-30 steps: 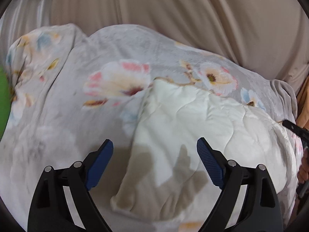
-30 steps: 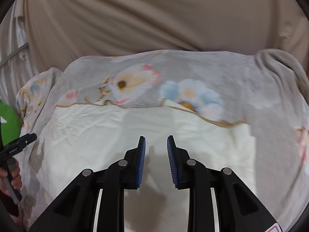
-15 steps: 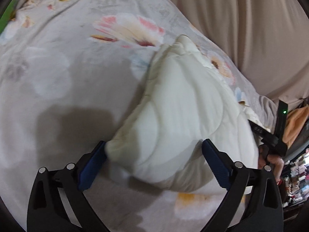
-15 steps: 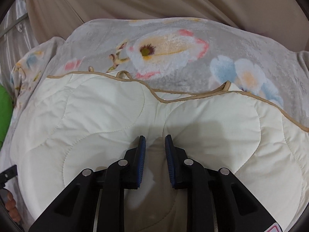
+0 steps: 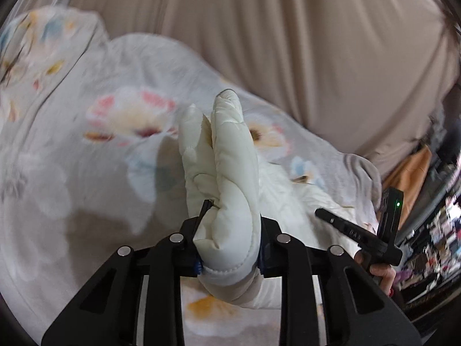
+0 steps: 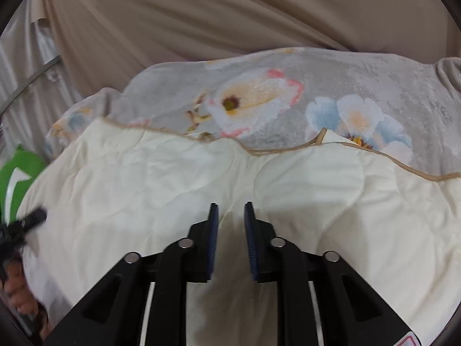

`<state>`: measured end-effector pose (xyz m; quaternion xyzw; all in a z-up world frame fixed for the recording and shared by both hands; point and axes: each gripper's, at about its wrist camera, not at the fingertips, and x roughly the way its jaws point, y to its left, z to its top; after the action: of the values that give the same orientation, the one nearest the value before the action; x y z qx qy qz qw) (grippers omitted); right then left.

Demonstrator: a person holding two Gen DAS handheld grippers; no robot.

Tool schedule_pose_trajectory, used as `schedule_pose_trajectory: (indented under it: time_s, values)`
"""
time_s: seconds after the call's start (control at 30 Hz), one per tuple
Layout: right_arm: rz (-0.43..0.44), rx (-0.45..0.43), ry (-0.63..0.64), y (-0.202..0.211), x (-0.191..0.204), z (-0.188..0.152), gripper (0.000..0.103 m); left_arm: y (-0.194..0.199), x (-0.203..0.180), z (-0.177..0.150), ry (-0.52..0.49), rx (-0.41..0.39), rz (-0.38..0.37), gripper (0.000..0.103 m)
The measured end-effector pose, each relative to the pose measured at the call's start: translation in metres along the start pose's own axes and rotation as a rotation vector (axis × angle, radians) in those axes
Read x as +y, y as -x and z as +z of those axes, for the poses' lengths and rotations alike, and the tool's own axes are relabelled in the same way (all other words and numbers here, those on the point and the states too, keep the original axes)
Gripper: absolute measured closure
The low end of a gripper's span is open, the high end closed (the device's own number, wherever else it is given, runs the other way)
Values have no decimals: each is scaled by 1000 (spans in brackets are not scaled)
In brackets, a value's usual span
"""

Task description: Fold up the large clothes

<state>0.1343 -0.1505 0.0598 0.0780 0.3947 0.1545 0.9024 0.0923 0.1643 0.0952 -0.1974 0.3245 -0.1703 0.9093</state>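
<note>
Two grippers worked over one cream quilted garment (image 6: 161, 178) that lay spread on a grey floral blanket (image 6: 288, 86), its tan-piped edge running along the blanket's printed flowers. The left gripper (image 5: 230, 230) had its jaws closing on a thick bunched fold of that garment (image 5: 227, 173); the padded cloth filled the gap between the pads and stood up from them in two puffy lobes, lifted clear of the blanket. The right gripper (image 6: 230, 230) hovered over the garment's flat middle with its jaws closing too, down to a narrow gap. Cream fabric showed through that gap, but whether the blue pads (image 6: 212, 239) pinched any of it could not be told. Seen from the left wrist, the right gripper (image 5: 357, 233) sat to the right of the raised fold, held in a hand (image 5: 380, 271), with a small green light (image 5: 398, 203) lit on its body. Behind the blanket hung a beige curtain (image 6: 230, 14). A green object (image 6: 17, 178) lay at the garment's left edge in the right wrist view.
</note>
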Motion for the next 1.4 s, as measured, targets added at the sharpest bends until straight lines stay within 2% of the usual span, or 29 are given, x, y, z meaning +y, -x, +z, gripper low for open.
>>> schedule_pose_trajectory:
  time_s: [0.13, 0.2, 0.3, 0.4, 0.53, 0.7, 0.8, 0.87, 1.0, 1.1, 1.2, 1.3, 1.37, 1.4]
  values:
    - [80, 69, 25, 26, 5, -36, 100, 15, -46, 1, -114, -40, -60, 79]
    - [125, 116, 4, 23, 3, -54, 101, 19, -69, 0, -166, -51, -99, 79]
    - [143, 147, -43, 7, -3, -73, 103, 19, -101, -1, -235, -48, -156, 80]
    - [195, 147, -107, -5, -12, -79, 103, 15, -135, -5, -313, -42, -209, 81]
    - [207, 120, -100, -4, -13, -84, 103, -6, -184, -14, -406, -15, -283, 82]
    - [273, 84, -225, 33, -39, -100, 103, -39, -233, -32, -479, 60, -365, 84]
    - [213, 3, -297, 79, -71, -123, 103, -65, -260, -49, -527, 119, -381, 84]
    - [172, -53, -362, 109, -94, -142, 98, -90, -275, -65, -554, 179, -380, 85]
    - [35, -134, -433, 157, -124, -173, 92, -131, -296, -100, -601, 261, -349, 85]
    - [-3, -176, -465, 179, -134, -187, 92, -155, -301, -128, -644, 310, -314, 85]
    - [-16, -214, -474, 191, -138, -191, 92, -167, -300, -147, -672, 336, -295, 85]
    - [-17, -252, -466, 199, -137, -182, 90, -166, -299, -158, -703, 317, -279, 83]
    - [-9, -273, -467, 203, -134, -167, 83, -158, -298, -156, -697, 300, -299, 78]
    - [-11, -285, -469, 203, -139, -159, 77, -151, -296, -152, -689, 287, -316, 71]
